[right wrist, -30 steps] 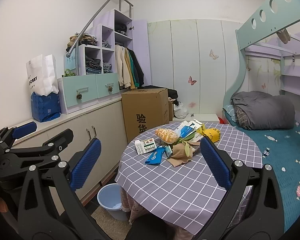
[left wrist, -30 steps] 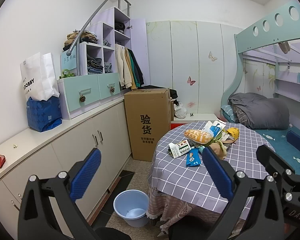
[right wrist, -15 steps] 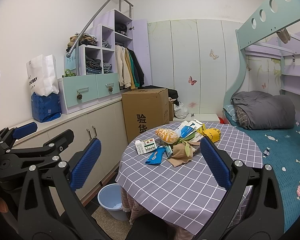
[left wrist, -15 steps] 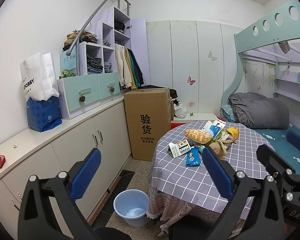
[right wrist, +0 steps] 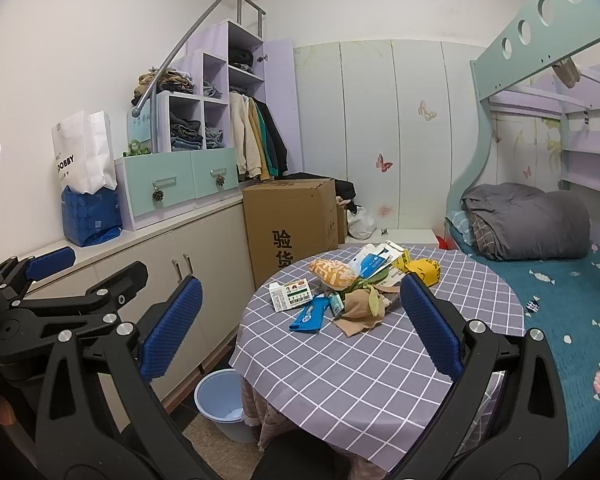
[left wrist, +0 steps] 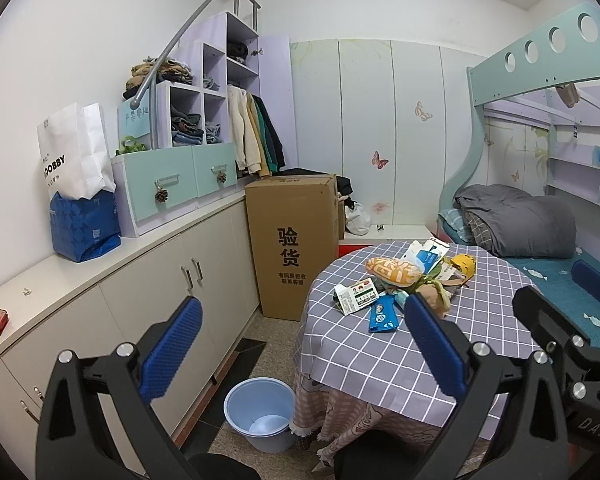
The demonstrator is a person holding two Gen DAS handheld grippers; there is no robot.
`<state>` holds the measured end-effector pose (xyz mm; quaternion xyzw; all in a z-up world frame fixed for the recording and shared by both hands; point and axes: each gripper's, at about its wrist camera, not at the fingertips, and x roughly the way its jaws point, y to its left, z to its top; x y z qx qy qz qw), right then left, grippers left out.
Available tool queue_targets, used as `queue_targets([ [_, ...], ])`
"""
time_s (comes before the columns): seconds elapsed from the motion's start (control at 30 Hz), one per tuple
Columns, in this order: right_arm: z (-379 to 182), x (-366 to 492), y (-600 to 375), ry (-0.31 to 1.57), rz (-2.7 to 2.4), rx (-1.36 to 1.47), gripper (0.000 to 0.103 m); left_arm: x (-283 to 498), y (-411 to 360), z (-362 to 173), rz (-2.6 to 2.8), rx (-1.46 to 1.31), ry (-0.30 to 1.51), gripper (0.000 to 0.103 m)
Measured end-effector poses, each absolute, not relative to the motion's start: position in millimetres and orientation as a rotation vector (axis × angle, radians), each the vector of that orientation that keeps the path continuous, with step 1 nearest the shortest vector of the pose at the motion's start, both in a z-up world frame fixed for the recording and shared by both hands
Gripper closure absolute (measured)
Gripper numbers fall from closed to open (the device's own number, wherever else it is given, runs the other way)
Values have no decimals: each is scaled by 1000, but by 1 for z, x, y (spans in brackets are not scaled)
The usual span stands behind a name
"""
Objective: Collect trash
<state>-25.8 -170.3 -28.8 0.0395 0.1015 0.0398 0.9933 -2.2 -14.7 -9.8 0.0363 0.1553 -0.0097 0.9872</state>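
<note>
Crumpled wrappers & paper trash pile (right wrist: 352,288) sits mid round checked-cloth table (right wrist: 364,376); light blue plastic bucket (left wrist: 260,412) below table edge. My left gripper (left wrist: 300,352) & right gripper (right wrist: 296,340): both spread wide, nothing held.

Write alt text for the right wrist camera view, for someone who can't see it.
The open right tool hovers empty before a round table with a purple checked cloth, where crumpled wrappers and cartons are piled. A light blue plastic bucket stands on the floor beside it, and the left tool shows at left.
</note>
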Motion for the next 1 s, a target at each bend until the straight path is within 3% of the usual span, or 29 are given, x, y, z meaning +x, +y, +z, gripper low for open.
queue_targets([
  [0.5,-30,-19,-185,196,65,106,6,17,-9,-22,-2,60,359,4],
  [1.0,-107,69,-224,465,-5,221,6,105,-24,-94,-95,68,581,4],
])
